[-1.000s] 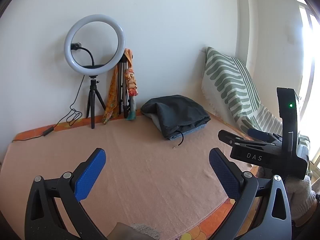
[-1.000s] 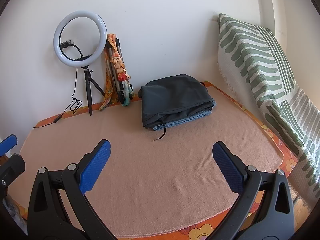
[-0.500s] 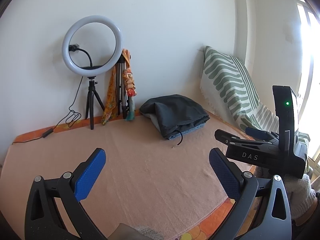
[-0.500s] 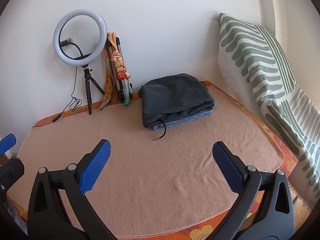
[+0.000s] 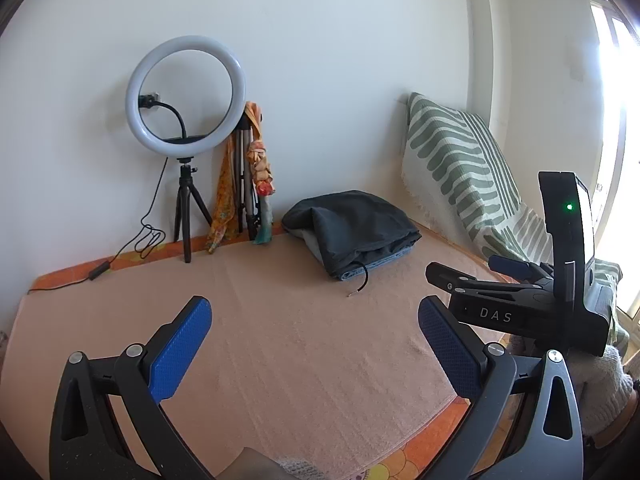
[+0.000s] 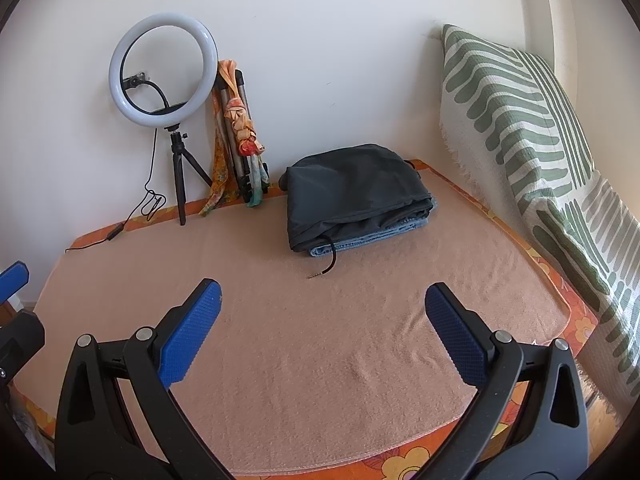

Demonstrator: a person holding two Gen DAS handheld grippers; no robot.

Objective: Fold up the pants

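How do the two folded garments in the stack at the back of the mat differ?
The dark grey garment lies on top; the light blue garment lies underneath. The dark grey garment shows its whole upper face, domed and loosely folded, while the light blue garment shows only thin flat edges at the front. A black drawstring trails from the stack's front onto the mat; nothing similar shows on the light blue garment. Both lie folded, away from either gripper.

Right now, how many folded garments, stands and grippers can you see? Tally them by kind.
Folded garments: 2, dark pants on top of a blue garment
Stands: 2, ring light on its tripod, second tripod with a scarf
Grippers: 2, left gripper, right gripper, jaws open
Total: 6
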